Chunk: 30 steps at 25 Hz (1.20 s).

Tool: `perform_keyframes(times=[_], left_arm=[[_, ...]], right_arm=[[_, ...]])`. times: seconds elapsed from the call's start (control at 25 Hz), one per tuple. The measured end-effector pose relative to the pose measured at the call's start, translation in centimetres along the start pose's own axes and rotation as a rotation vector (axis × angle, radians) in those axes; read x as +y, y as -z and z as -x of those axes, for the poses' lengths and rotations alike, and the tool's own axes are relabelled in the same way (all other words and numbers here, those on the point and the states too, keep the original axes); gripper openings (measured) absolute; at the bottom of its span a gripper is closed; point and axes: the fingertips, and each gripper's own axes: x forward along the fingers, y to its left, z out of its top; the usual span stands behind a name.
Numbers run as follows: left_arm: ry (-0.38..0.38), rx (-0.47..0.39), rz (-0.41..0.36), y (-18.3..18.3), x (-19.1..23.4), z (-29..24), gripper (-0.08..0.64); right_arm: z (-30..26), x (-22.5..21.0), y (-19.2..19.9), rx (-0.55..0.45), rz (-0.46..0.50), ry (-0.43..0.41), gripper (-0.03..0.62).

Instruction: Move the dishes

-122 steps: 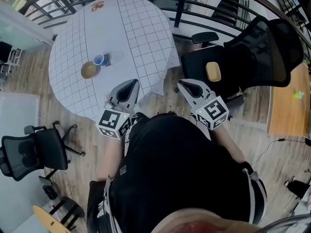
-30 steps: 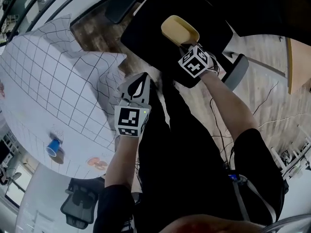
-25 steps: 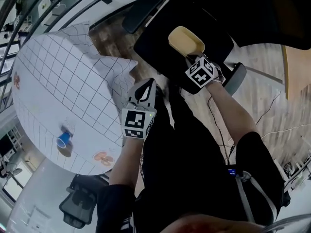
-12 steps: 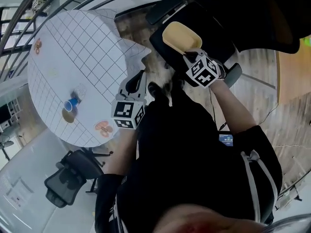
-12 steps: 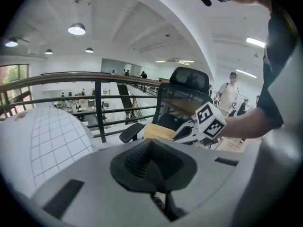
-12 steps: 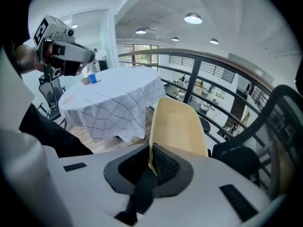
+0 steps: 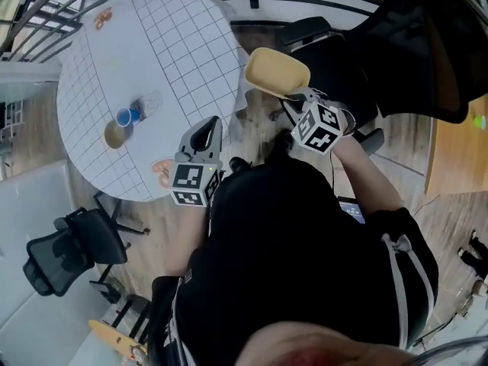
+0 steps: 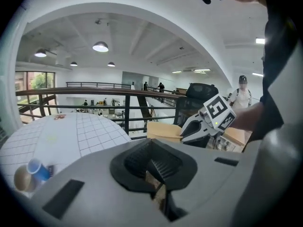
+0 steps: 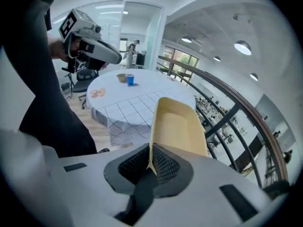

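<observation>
Landmark: round table (image 7: 183, 36) under a white gridded cloth; every place below is given from it.
Task's thing: yellow dish (image 7: 276, 72), an oblong shallow tray, in the air just off the table's rim on the side of the black chair (image 7: 358, 59), touching neither.
Right gripper (image 7: 287, 96): jaws clamped on the thin rim at one short end of the dish, which juts out beyond them unsupported.
Left gripper (image 7: 204, 124): jaws drawn together with nothing between them; it hangs at the table's near rim, close to the person's body.
On the table: blue cup (image 7: 126, 116) and brown bowl (image 7: 114, 134), just beside each other near the rim away from the chair; a flat orange item (image 7: 158, 171), too small to name, at the near rim by the left gripper.
Done (judged): the dish is lifted and in carriage.
Left (judged): bring it over the rim, lower it flat onto bare cloth, release. Whether other dishes are to follow cannot be told.
Edges: the cloth droops loosely past the rim on the chair side and could catch the dish's free end; the chair's armrest lies close on the other side; a railing (image 8: 118, 98) runs beyond the table's far side.
Open room: the middle of the cloth and the half toward the chair are bare, well apart from cup and bowl.
</observation>
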Motion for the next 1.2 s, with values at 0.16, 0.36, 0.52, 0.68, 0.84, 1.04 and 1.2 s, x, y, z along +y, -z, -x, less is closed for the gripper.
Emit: perform_keyframes(times=[0.16, 0.36, 0.52, 0.68, 0.84, 1.04, 1.2], left_arm=[[-0.089, -0.039, 0.039, 1.9, 3.7, 5.7, 0.005], [-0.168, -0.078, 0.103, 5.4, 7.2, 13.2, 0.005], [-0.229, -0.1, 0.141, 8.2, 9.7, 18.4, 0.004], [-0.3, -0.117, 0.172, 10.1, 11.9, 22.3, 0.003], [-0.359, -0.152, 0.188, 10.7, 13.6, 24.2, 0.005], [-0.445, -0.179, 0.294, 12.3, 14.6, 24.5, 0.005], [-0.495, -0.175, 0.332, 12.1, 15.9, 23.9, 0.005]], right_arm=[[-1.3, 4.0, -5.7, -0.022, 0.143, -0.058, 0.035], [-3.4, 10.1, -12.4, -0.049, 0.307, -0.127, 0.035], [-5.0, 13.8, -16.9, -0.056, 0.418, -0.165, 0.035], [-6.4, 16.5, -20.4, -0.07, 0.485, -0.215, 0.035], [-8.9, 17.8, -22.4, -0.061, 0.515, -0.253, 0.035], [-12.3, 17.4, -23.0, -0.024, 0.614, -0.299, 0.035], [-14.8, 15.3, -23.5, 0.002, 0.698, -0.315, 0.035]])
